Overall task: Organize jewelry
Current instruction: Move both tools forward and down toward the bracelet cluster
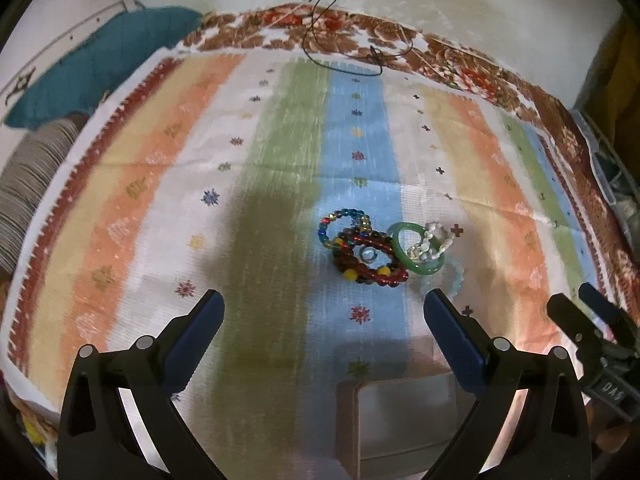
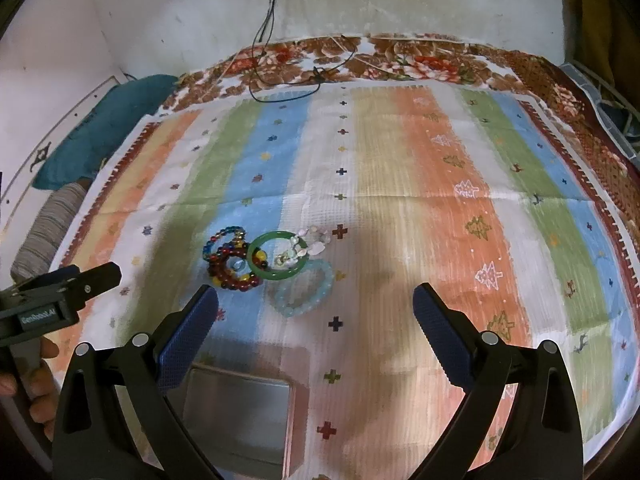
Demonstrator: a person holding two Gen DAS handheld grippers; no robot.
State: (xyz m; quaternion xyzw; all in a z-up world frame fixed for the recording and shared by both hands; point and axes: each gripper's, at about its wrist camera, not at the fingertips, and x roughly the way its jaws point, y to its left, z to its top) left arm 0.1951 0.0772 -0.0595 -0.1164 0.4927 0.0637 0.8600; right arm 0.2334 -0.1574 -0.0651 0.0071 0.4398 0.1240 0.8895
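Striped cloth [image 2: 400,184]: woven textile, matt, finely ribbed. Floral blanket [image 2: 420,60] beneath it: soft printed fabric. Green bangle [image 2: 262,272]: smooth, glossy, stone-like or glass-like. Dark red bead bracelet [image 1: 376,272] and multicoloured bead bracelet [image 1: 332,220]: translucent, shiny beads. Pale blue bead bracelet [image 2: 308,300]: frosted, semi-translucent. Box [image 2: 240,412]: dull brushed metal inside. Left gripper [image 1: 324,312] and right gripper [image 2: 316,306]: matt black plastic; finger pads [image 2: 438,332] blue, textured rubber.
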